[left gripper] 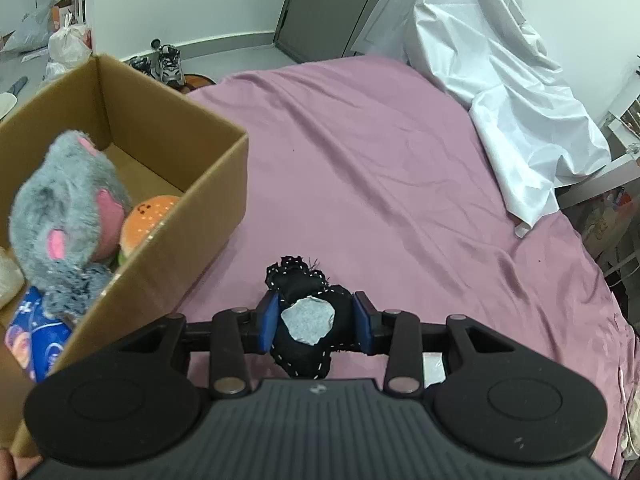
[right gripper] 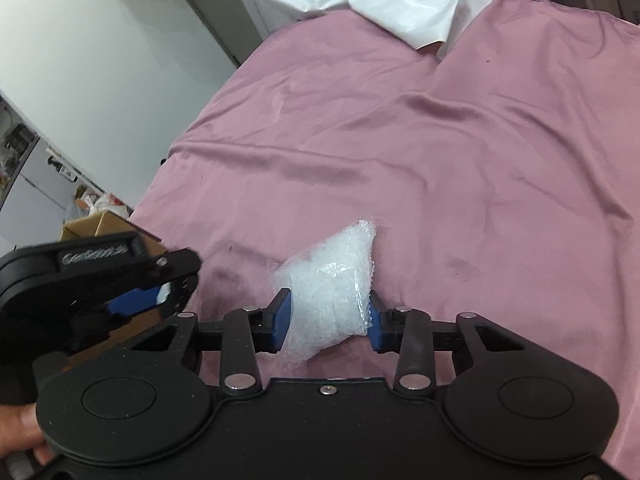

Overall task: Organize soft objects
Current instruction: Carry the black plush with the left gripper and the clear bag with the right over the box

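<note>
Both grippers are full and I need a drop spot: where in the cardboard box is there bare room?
The brown cardboard box has bare floor at its far corner; near the camera, the grey plush mouse and orange burger plush crowd it.

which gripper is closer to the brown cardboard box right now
Left. The left gripper, shut on a black stitched fabric toy, is beside the cardboard box; the right gripper sits farther away.

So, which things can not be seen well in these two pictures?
- Left wrist view: the box runs off the left edge; the grey plush covers toys below it.
- Left wrist view: the underside of the black toy is behind the tongs' body.
- Right wrist view: the left tongs are blurred; their load is unclear.
</note>
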The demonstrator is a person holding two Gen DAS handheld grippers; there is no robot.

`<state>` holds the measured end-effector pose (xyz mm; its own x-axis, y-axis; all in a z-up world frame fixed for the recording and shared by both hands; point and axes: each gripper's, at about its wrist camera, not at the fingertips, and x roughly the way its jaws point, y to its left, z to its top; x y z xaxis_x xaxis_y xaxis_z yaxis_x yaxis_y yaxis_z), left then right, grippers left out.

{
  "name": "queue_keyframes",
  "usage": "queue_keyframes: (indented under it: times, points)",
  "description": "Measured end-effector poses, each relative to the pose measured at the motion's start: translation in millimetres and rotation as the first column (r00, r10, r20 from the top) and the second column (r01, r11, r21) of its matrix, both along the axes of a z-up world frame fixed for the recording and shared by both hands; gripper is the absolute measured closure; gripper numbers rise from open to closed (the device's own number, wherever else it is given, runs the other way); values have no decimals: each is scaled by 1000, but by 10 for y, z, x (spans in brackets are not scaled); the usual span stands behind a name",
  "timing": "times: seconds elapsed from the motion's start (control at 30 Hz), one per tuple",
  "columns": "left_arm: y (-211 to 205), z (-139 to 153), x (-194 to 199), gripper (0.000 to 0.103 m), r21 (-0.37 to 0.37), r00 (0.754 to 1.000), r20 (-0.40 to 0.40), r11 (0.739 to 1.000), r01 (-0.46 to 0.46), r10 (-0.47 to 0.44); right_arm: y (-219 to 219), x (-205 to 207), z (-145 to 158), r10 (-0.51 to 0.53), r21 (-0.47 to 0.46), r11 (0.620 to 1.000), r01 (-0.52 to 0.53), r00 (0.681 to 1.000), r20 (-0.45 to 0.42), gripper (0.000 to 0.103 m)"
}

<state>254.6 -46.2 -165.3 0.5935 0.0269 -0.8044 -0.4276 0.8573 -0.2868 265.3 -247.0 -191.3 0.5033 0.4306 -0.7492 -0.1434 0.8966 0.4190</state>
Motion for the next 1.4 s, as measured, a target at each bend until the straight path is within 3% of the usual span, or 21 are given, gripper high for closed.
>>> queue_keyframes:
  times: [0.27, 0.57, 0.7, 1.1, 1.4]
  points:
    - [-28, 292, -161, 65, 27, 999, 41, 1000, 15, -16, -87, -14, 153, -8, 65, 998, 5, 999, 43, 66]
    - [58, 620, -318, 65, 48, 996, 90, 999, 3, -7, 51, -91, 379, 49, 86, 994, -60, 990, 130, 66]
    - [184, 788, -403, 65, 60, 992, 123, 998, -14, 6, 112, -138, 477, 83, 143, 985, -102, 988, 133, 66]
    - [685, 1053, -632, 65, 73, 986, 161, 995, -63, 51, 403, -371, 719, 177, 104, 973, -206, 956, 236, 66]
    - [1107, 1123, -793, 65, 88, 985, 165, 993, -75, 59, 550, -496, 799, 200, 89, 969, -231, 943, 266, 66]
